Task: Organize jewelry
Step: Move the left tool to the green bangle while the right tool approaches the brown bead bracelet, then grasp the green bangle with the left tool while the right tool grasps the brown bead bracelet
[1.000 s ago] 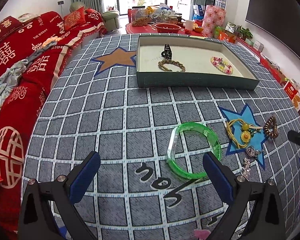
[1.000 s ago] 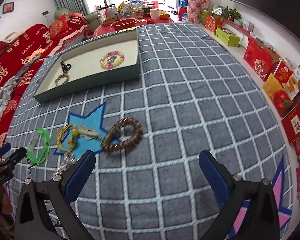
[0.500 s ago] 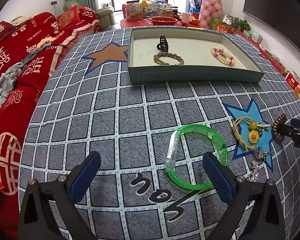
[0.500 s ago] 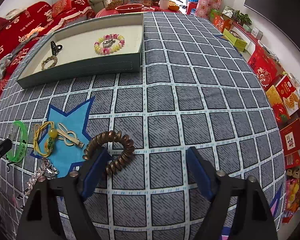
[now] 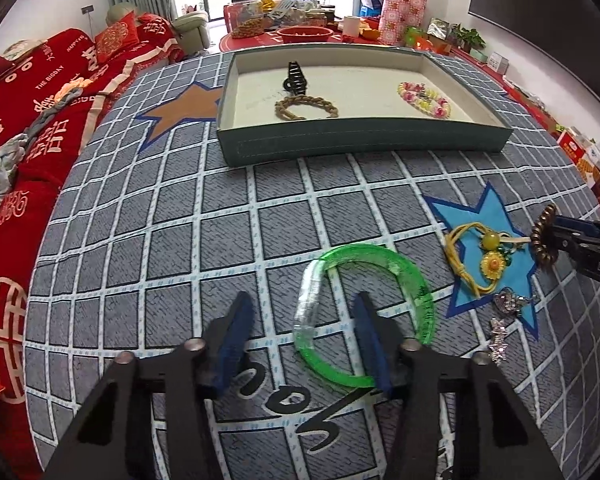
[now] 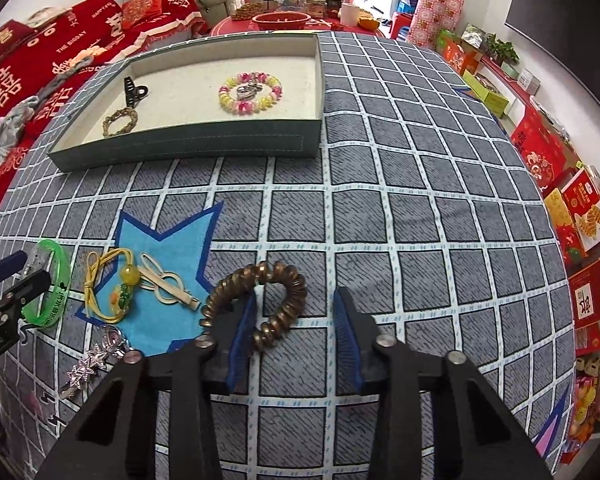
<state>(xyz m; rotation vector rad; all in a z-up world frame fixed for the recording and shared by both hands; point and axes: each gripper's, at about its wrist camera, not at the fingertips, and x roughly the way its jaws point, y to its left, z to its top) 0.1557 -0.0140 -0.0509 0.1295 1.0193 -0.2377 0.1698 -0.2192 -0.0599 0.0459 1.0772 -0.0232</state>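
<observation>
A green bangle [image 5: 416, 284] lies on the grid-patterned cloth. My left gripper [image 5: 302, 340] straddles its left side, the right finger inside the ring. Its jaws are closing, with a gap still between the pads and the band. A brown coil hair tie [image 6: 288, 280] lies beside the blue star. My right gripper [image 6: 294, 336] straddles its right side, left finger inside the loop. Those jaws are closing too, and the right pad is clear of the coil. The green tray [image 5: 364, 142] at the back holds a black claw clip [image 5: 296, 76], a braided bracelet [image 5: 306, 106] and a bead bracelet [image 5: 424, 98].
On the blue star lie a yellow cord ornament [image 5: 488, 260], a beige clip [image 6: 168, 280] and silver star clips [image 5: 498, 336]. A red sofa [image 5: 40, 92] runs along the left. Red boxes [image 6: 580, 216] stand on the floor to the right.
Both grippers' jaws have narrowed a lot and both have come closer to the cloth. The left now straddles the bangle's band, the right the coil hair tie.
</observation>
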